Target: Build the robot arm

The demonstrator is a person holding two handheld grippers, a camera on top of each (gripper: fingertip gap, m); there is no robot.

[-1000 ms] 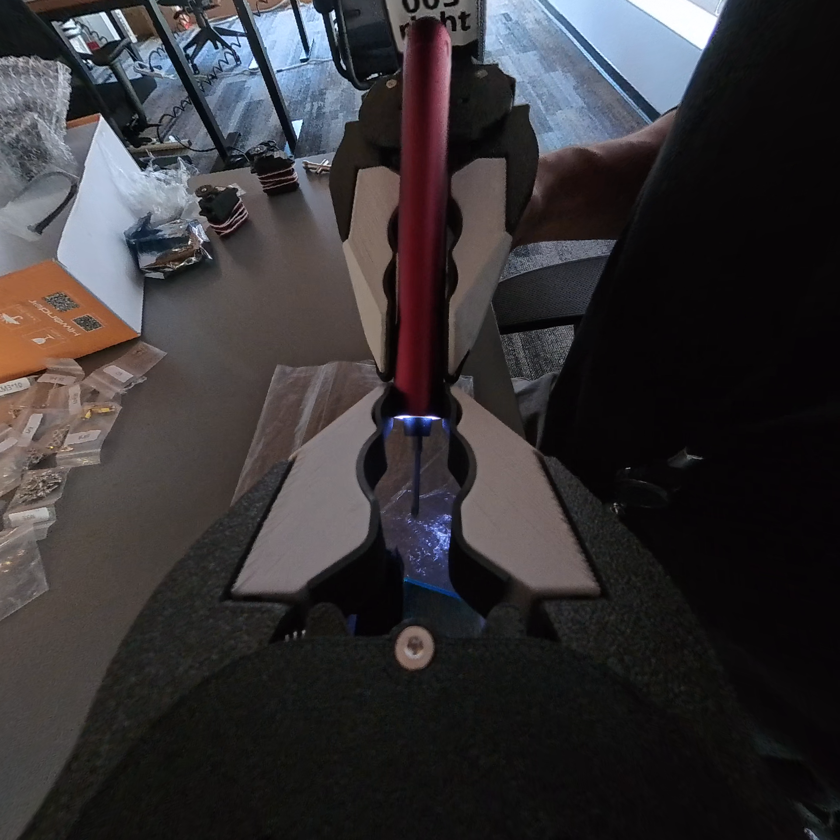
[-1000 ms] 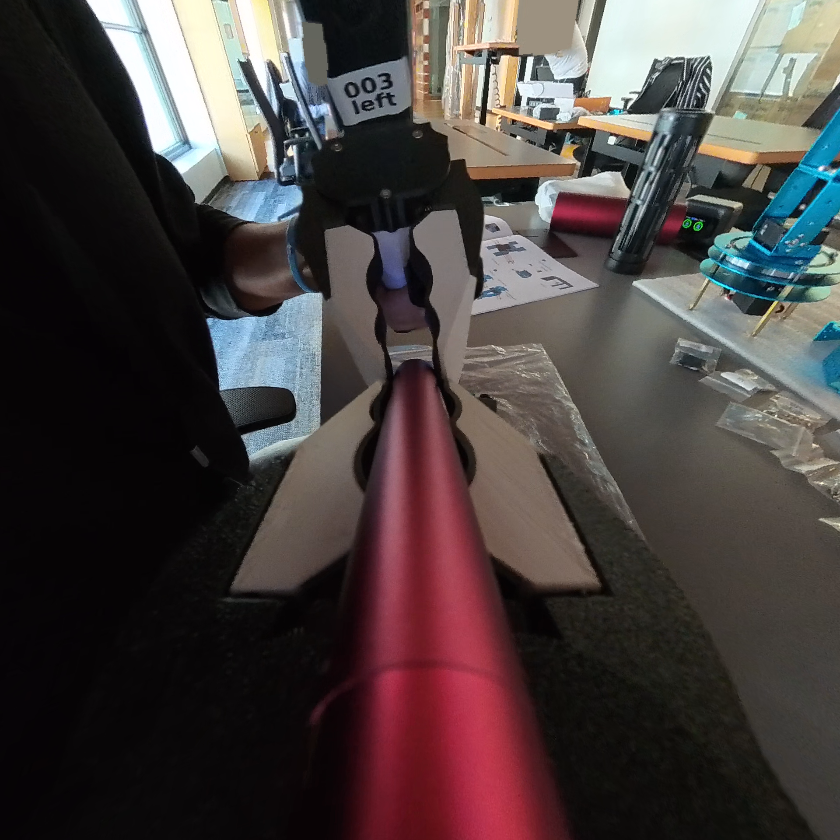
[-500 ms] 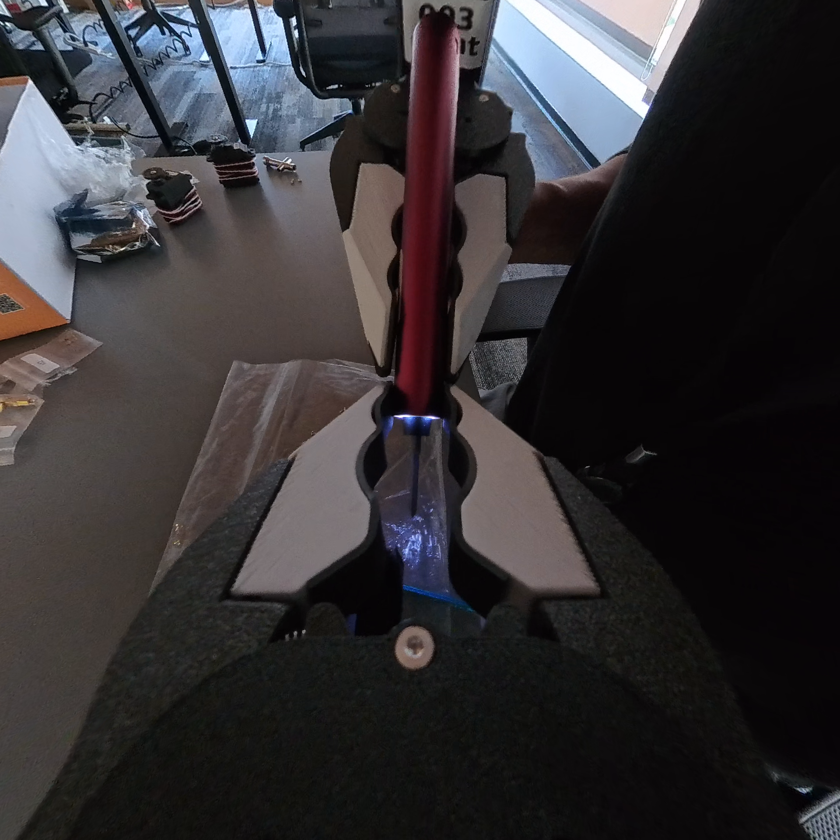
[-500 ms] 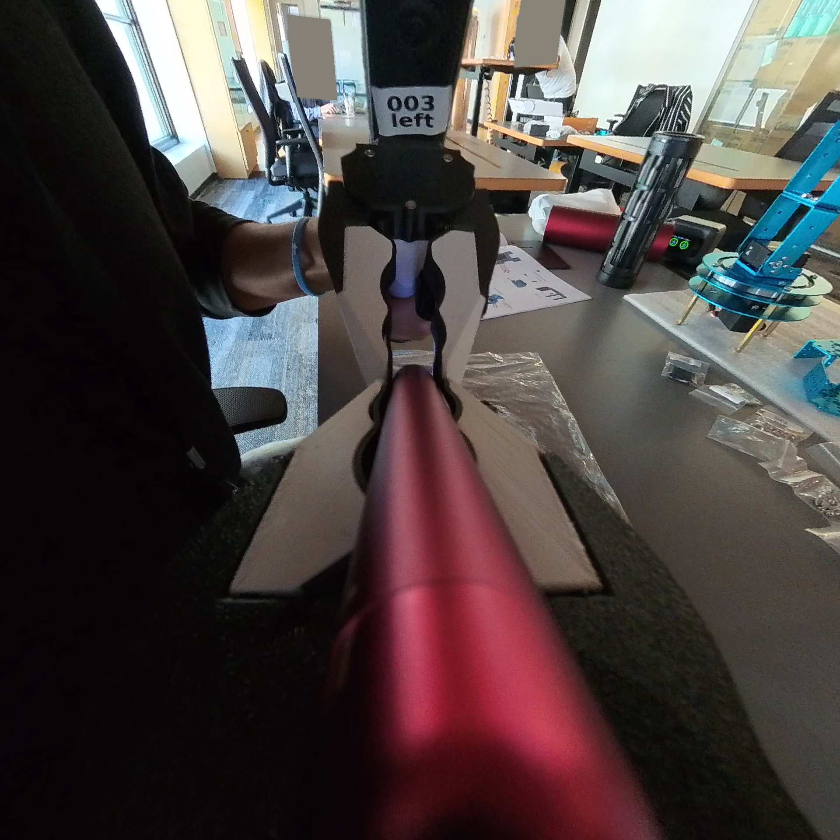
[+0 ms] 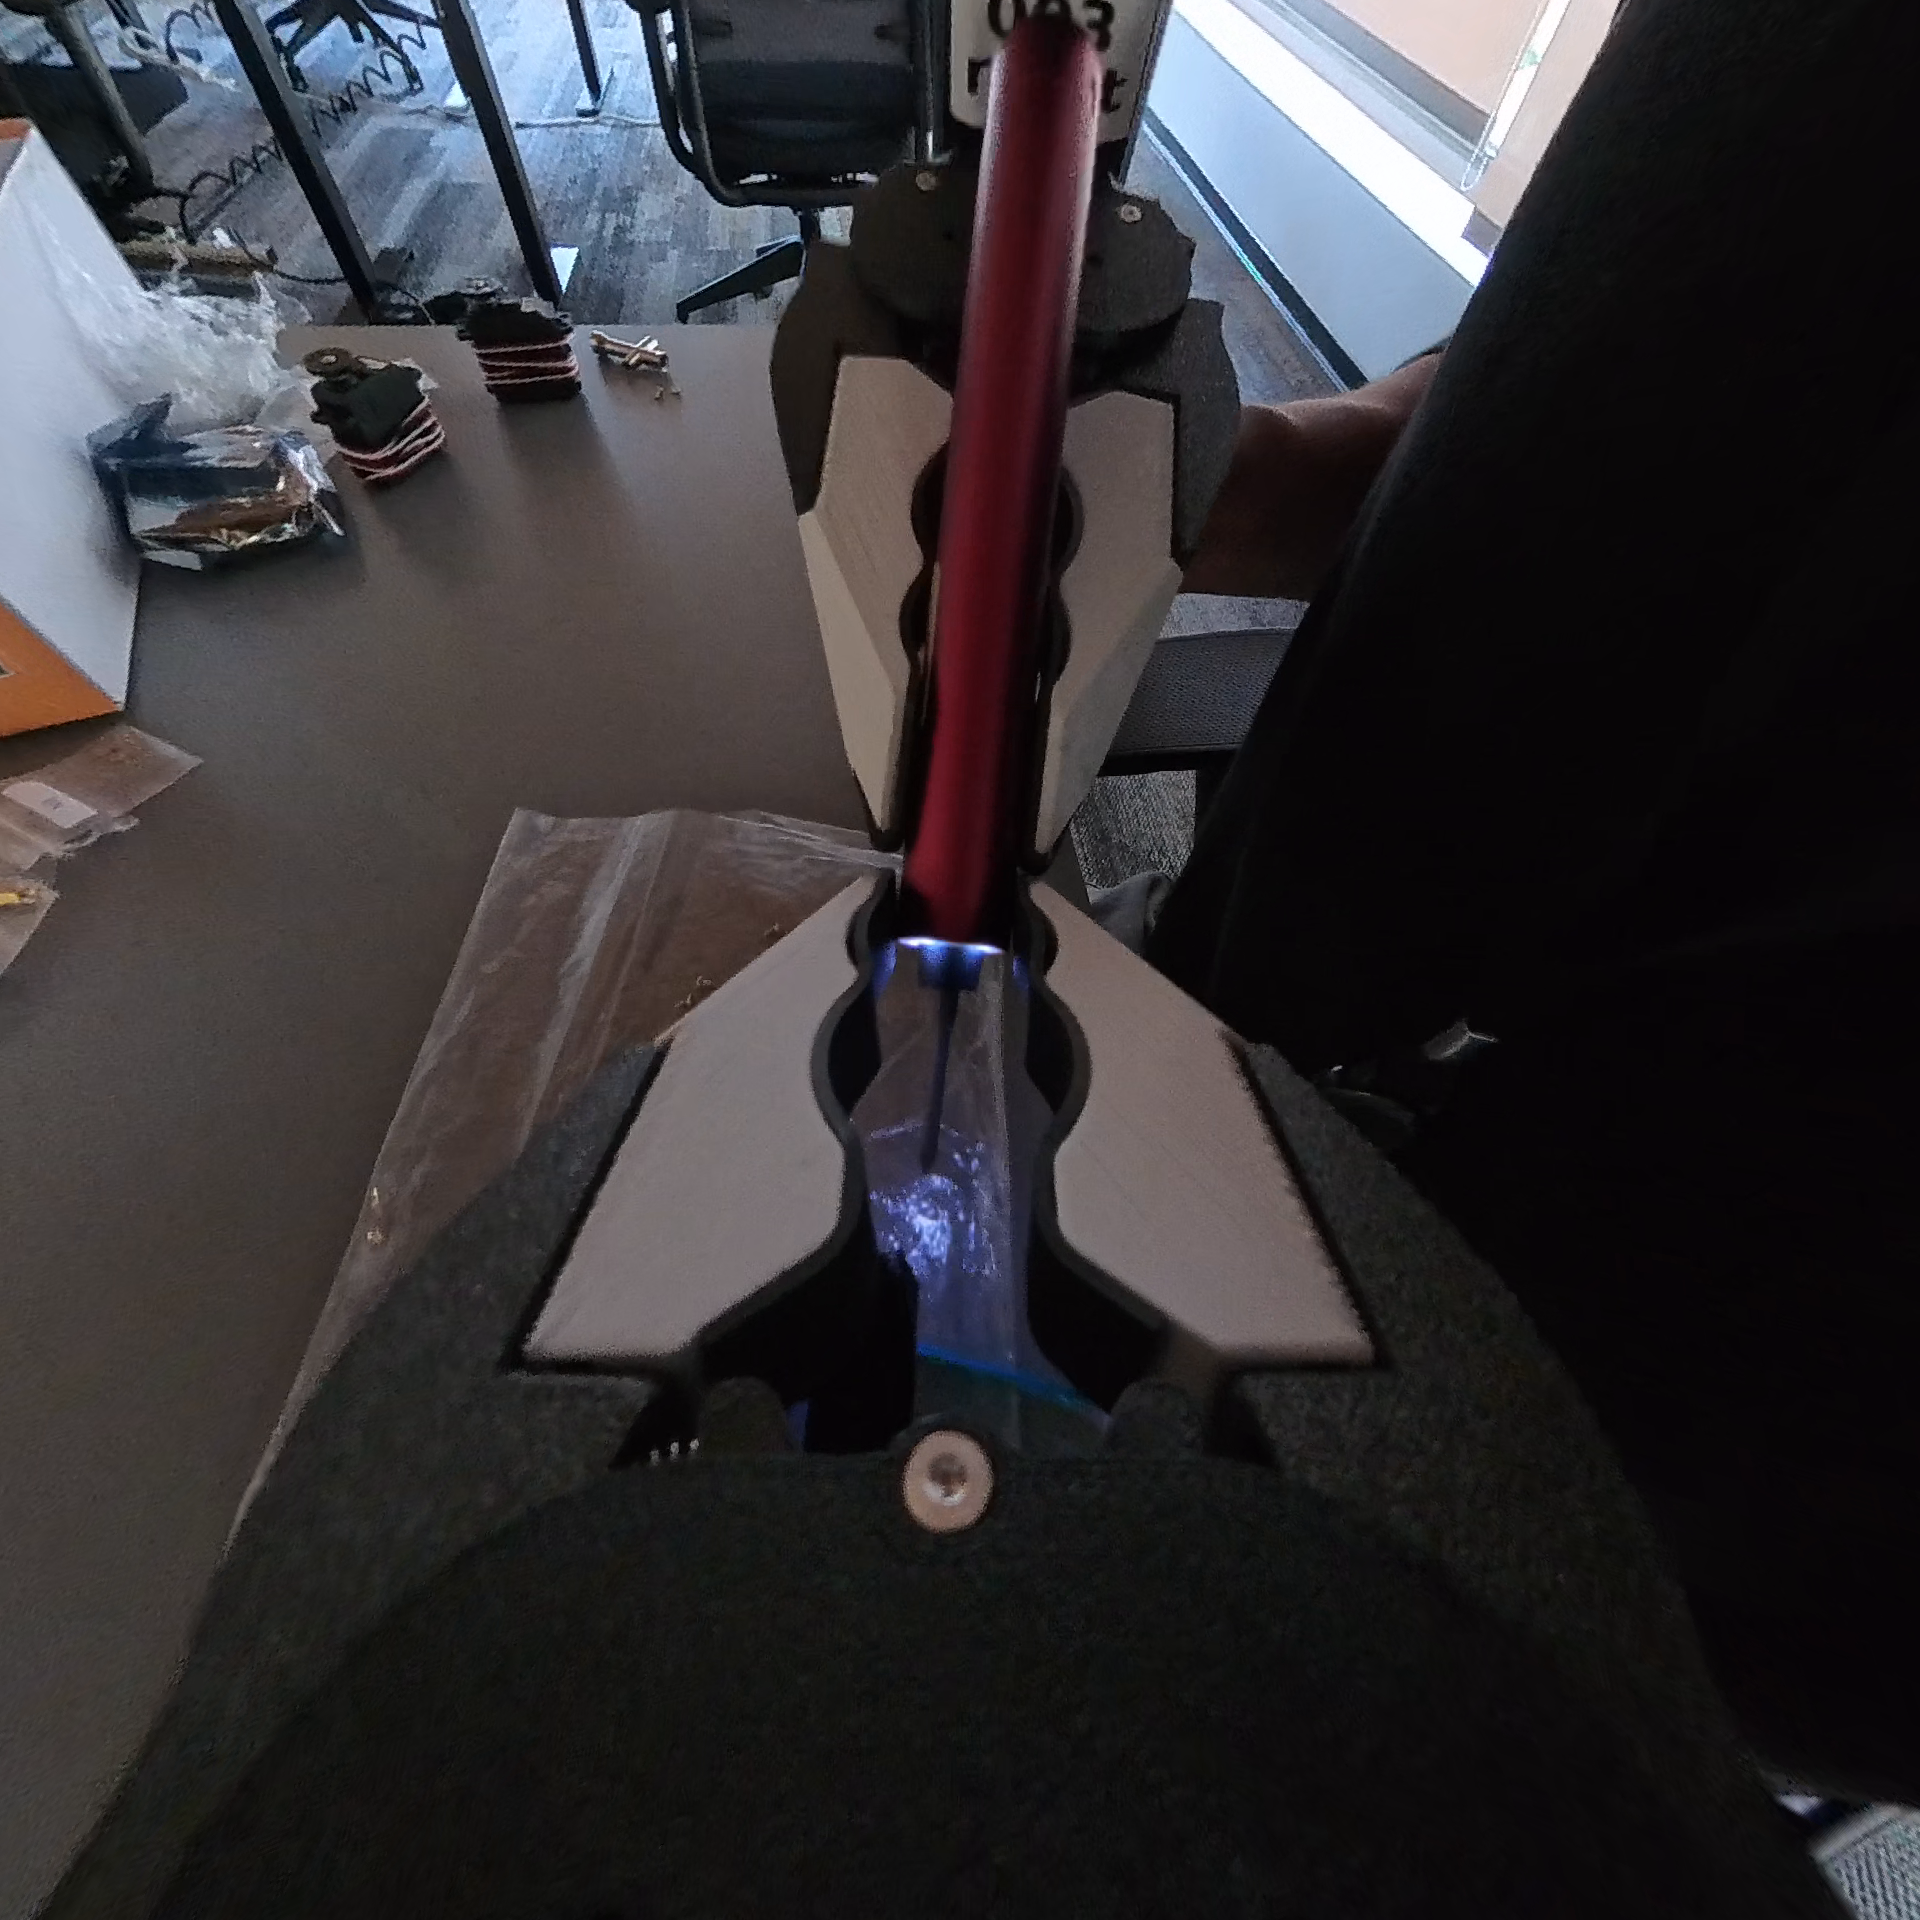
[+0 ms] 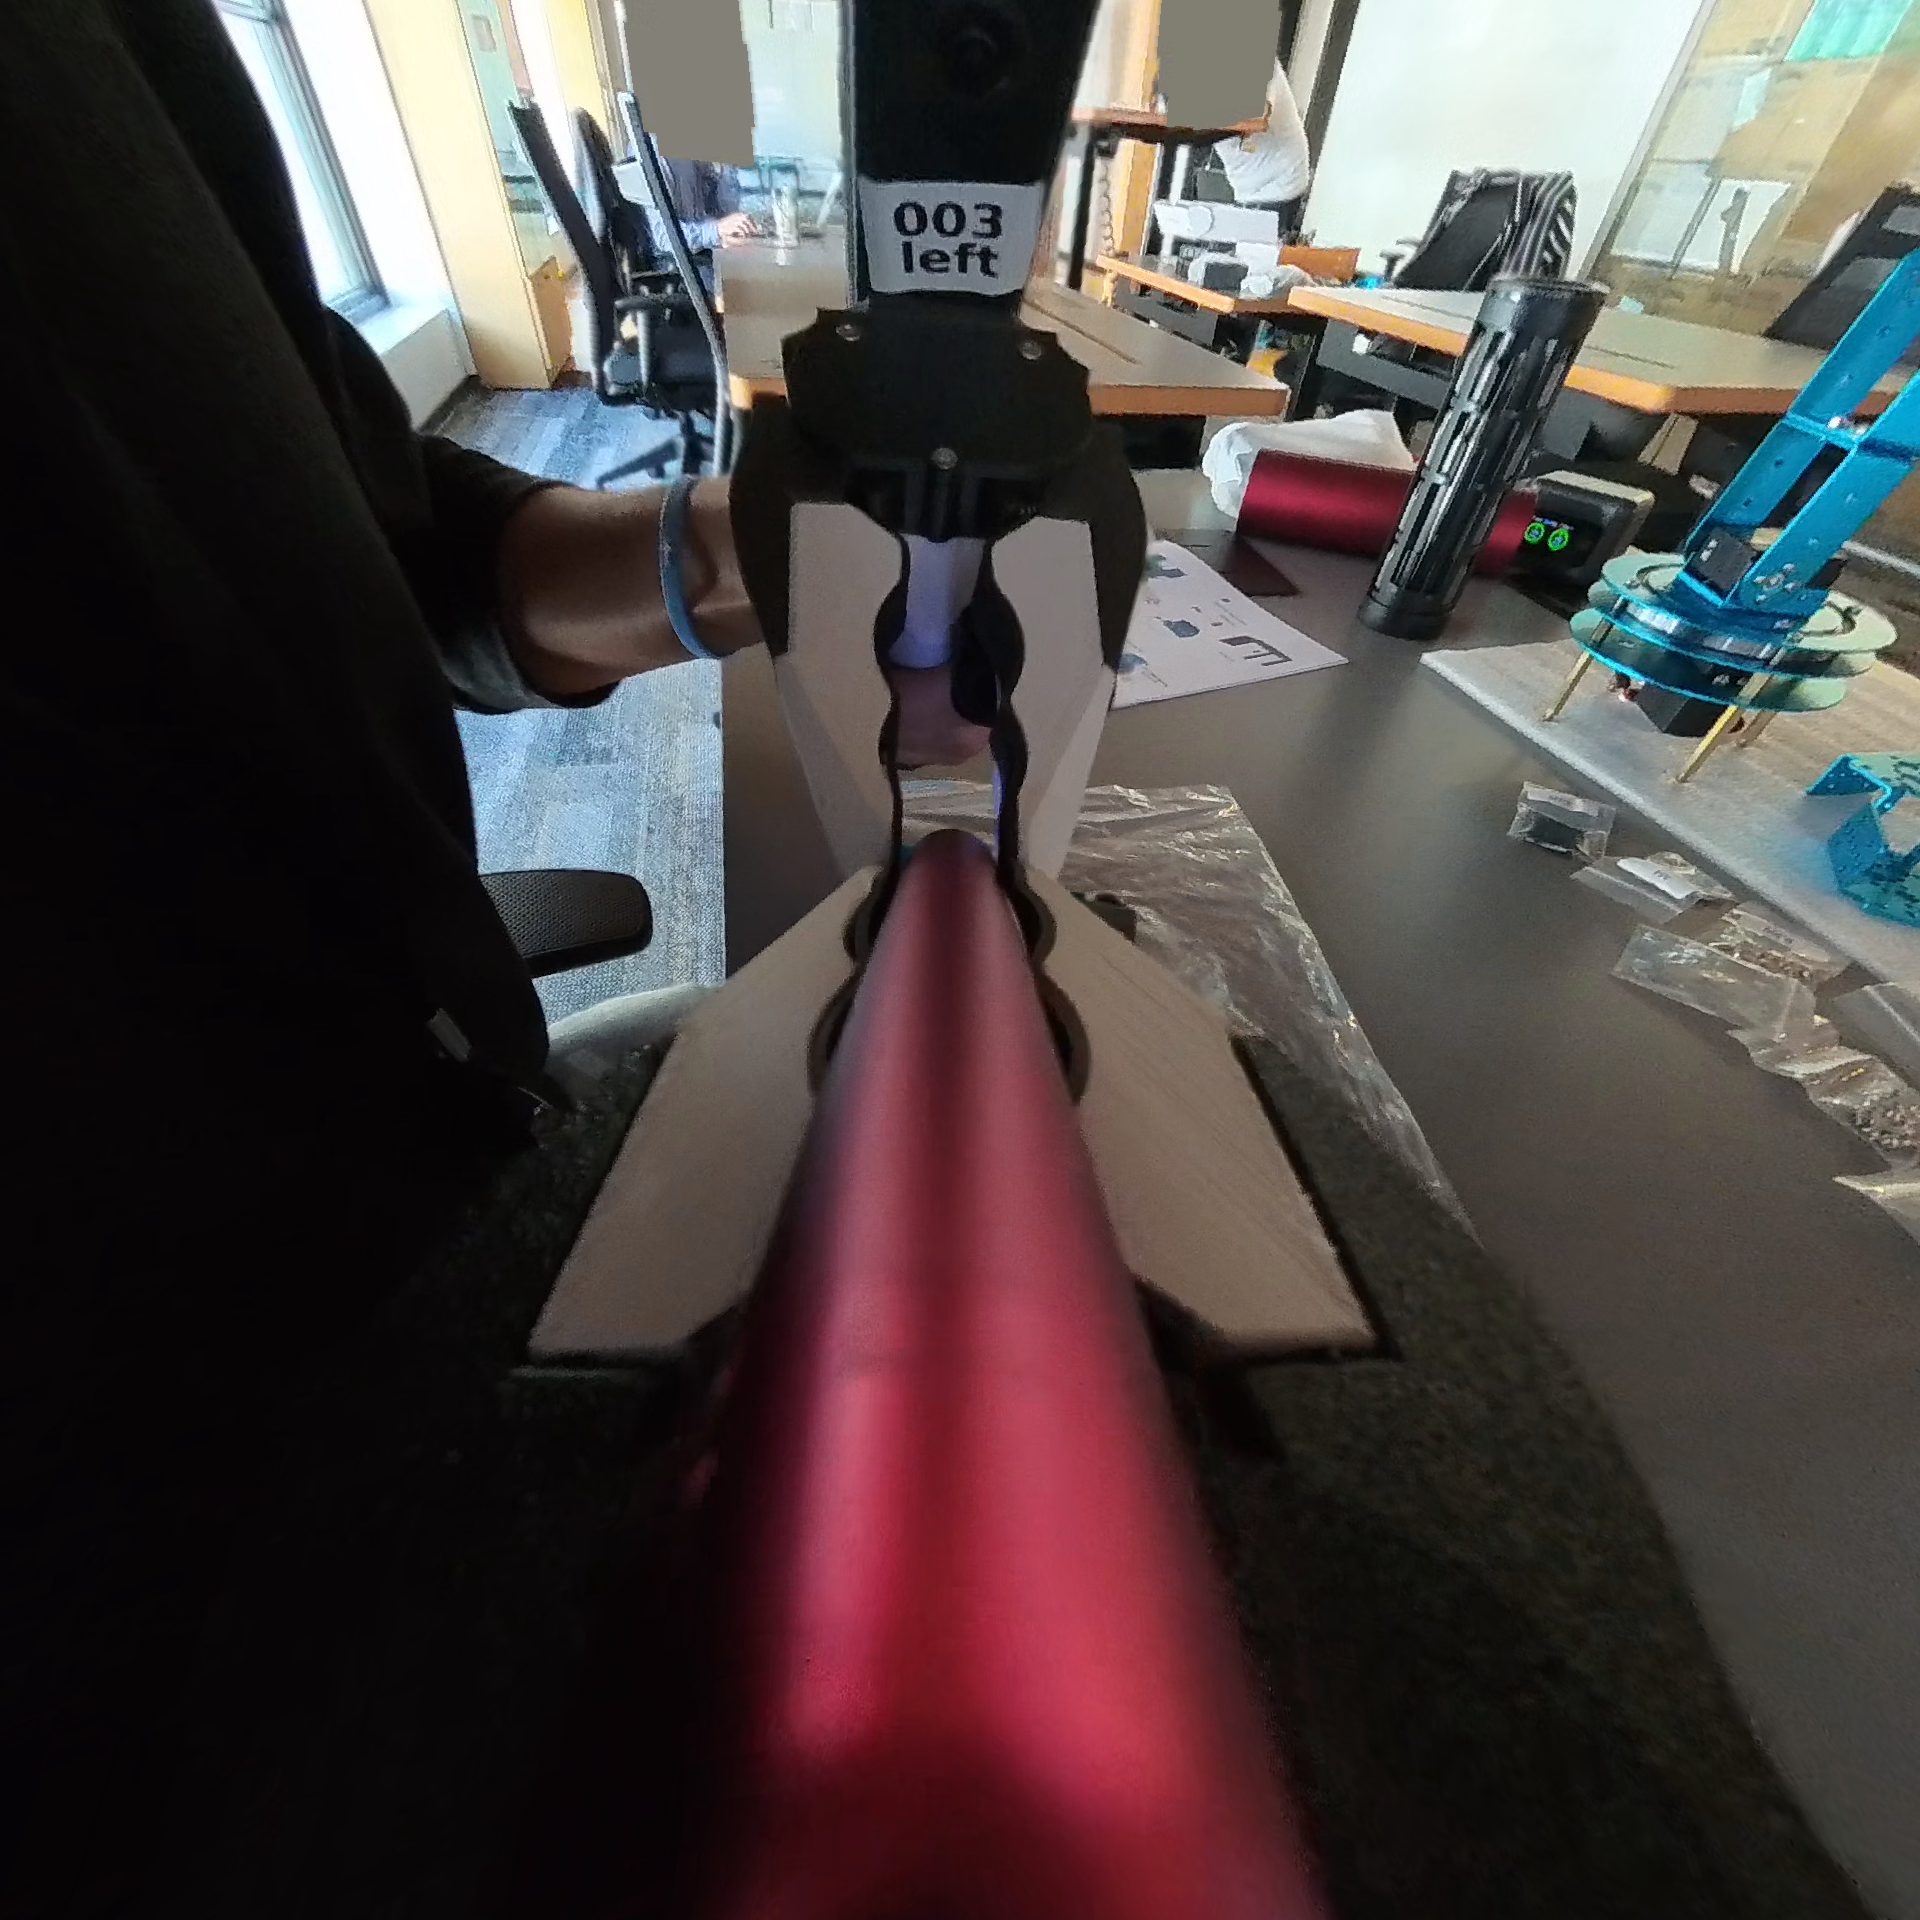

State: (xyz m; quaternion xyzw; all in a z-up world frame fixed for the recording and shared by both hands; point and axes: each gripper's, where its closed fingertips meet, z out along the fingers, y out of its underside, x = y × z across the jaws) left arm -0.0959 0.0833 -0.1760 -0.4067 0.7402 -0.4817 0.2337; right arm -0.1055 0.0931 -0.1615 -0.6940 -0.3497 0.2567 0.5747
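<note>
A: Left wrist view, what changed?
B: Camera has swung since a second ago: the orange box (image 5: 42, 686) that filled the left side is now only a corner at the frame edge. Grip unchanged. Left gripper (image 5: 951, 914) is nearly closed on a small clear plastic bag (image 5: 951, 1195), lit blue-white from the tool tip.
A: And the red tool?
B: Red screwdriver (image 5: 997, 520), smooth metal cylinder, thin dark bit (image 5: 940, 1070) at its lit end. The bit sits inside the bag between the left fingers (image 5: 727, 1143). Right gripper (image 5: 971, 852) is closed around the barrel, facing the left one, tips almost touching.
A: Around the bag?
B: Large clear plastic sheet (image 5: 582, 987) flat on the grey table (image 5: 468, 623) below it. Two black servos (image 5: 520, 348) wrapped in red-white wire sit at the far edge.
A: Right wrist view?
B: Opposing gripper has risen in frame. Screwdriver (image 6: 966, 1351) runs along the right gripper (image 6: 951, 883), matte red, blurred up close. Left gripper (image 6: 951, 831) just past its tip, bag mostly hidden. Beyond: black perforated tube (image 6: 1475, 457) upright, blue metal frame (image 6: 1787, 499) on round plates.
</note>
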